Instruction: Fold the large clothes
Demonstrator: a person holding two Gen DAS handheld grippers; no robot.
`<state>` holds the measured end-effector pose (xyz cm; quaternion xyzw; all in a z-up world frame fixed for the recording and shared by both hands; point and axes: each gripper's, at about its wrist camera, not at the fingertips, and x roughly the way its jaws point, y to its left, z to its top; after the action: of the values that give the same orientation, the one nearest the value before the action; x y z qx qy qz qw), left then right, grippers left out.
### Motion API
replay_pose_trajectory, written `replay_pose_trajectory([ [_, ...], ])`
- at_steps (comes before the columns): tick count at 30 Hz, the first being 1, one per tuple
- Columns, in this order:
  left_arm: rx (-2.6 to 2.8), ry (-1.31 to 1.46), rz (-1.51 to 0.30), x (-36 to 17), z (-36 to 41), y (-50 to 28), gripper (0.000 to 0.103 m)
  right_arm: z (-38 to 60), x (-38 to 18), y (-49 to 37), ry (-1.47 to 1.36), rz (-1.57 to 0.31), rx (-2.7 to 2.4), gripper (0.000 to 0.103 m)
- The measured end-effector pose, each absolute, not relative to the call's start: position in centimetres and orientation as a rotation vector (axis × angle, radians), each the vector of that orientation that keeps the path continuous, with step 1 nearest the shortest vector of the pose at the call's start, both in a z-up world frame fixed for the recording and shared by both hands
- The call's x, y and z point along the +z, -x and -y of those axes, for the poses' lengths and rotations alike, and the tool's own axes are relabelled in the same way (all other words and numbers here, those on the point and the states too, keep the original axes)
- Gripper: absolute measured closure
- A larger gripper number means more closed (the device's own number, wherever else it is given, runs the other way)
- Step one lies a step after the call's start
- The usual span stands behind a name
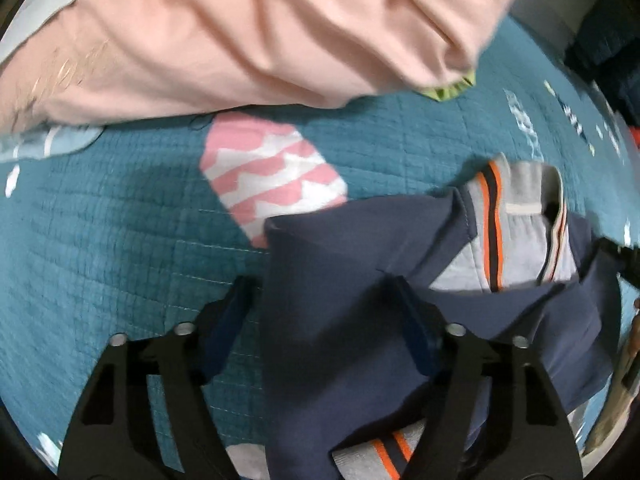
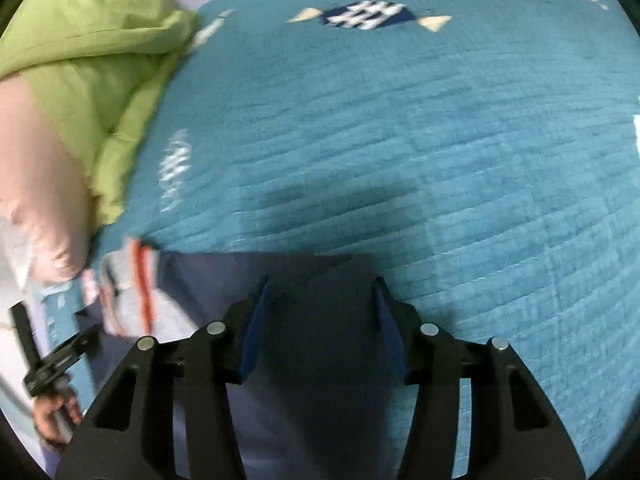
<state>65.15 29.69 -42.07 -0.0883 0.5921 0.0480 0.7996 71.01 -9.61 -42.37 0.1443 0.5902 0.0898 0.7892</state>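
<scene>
A navy garment (image 1: 328, 300) with grey panels and orange-and-dark stripes is seen lying bunched on a teal quilted bedspread (image 1: 120, 220). In the left wrist view, the left hand-held gripper (image 1: 320, 292) is held with its jaws spread wide, one blue-padded finger over bare quilt and the other over the navy cloth; nothing is pinched between them. A grey section with an orange stripe (image 1: 496, 224) is folded up at the far side of the garment. A pink-and-white patterned patch (image 1: 272, 176) of the bedspread is partly covered by the navy fabric. Towards the far edge of the bed, a pale pink cloth (image 1: 260, 32) is piled, with a strip of lime green cloth (image 1: 452, 88) showing beneath it.

In the right wrist view, the right hand-held gripper (image 2: 320, 296) is likewise held wide apart above a flat navy edge of the garment (image 2: 304, 360), with no fabric clamped. The lime green cloth (image 2: 88, 48) is seen heaped towards the far left corner of the bed, the pink cloth (image 2: 36, 184) beside it. Motion blur softens both views.
</scene>
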Motion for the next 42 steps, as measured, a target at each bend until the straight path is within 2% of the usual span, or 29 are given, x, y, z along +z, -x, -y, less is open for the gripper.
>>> replay_pose_trajectory([
  [1,0.104,0.188,-1.268,-42.0,-29.6,-65.1,0.043,9.4,-42.8,-71.2,-0.324,-1.28,0.197,0.055],
  [2,0.099,0.199,-1.262,-41.8,-29.7,-65.2,0.049,9.1,-42.8,-71.1,-0.308,-1.275,0.192,0.067],
  [3,0.102,0.198,-1.255,-41.6,-29.7,-65.1,0.06,8.8,-42.7,-71.0,-0.281,-1.274,0.185,0.078],
  [4,0.103,0.195,-1.246,-41.4,-29.7,-65.2,0.075,8.6,-42.6,-70.9,-0.254,-1.27,0.183,0.098],
  [6,0.096,0.191,-1.207,-40.3,-30.1,-64.4,0.087,8.9,-41.8,-70.4,-0.258,-1.227,0.199,0.098],
  [7,0.09,0.195,-1.194,-40.1,-29.9,-63.9,0.09,8.9,-41.4,-70.1,-0.253,-1.206,0.201,0.098],
  [12,0.021,0.236,-1.105,-36.9,-30.4,-61.1,0.095,9.5,-38.1,-67.1,-0.271,-1.077,0.256,0.099],
  [21,-0.053,0.254,-1.029,-31.2,-29.0,-54.7,0.095,9.1,-32.5,-61.2,-0.311,-0.987,0.344,0.099],
  [28,-0.016,0.31,-1.067,-31.8,-29.1,-54.0,0.095,7.1,-30.7,-58.1,-0.248,-0.992,0.358,0.099],
  [29,-0.022,0.341,-1.079,-32.3,-29.5,-54.4,0.092,7.0,-30.8,-58.0,-0.248,-0.992,0.358,0.099],
  [31,-0.004,0.354,-1.098,-33.2,-29.8,-55.0,0.058,6.9,-31.2,-58.1,-0.242,-0.998,0.354,0.099],
  [32,0.017,0.35,-1.096,-33.5,-29.9,-55.3,0.054,6.9,-31.5,-58.3,-0.245,-1.002,0.356,0.099],
  [42,0.091,0.338,-1.172,-39.3,-31.2,-62.4,0.052,8.6,-34.4,-61.7,-0.296,-1.019,0.375,0.098],
])
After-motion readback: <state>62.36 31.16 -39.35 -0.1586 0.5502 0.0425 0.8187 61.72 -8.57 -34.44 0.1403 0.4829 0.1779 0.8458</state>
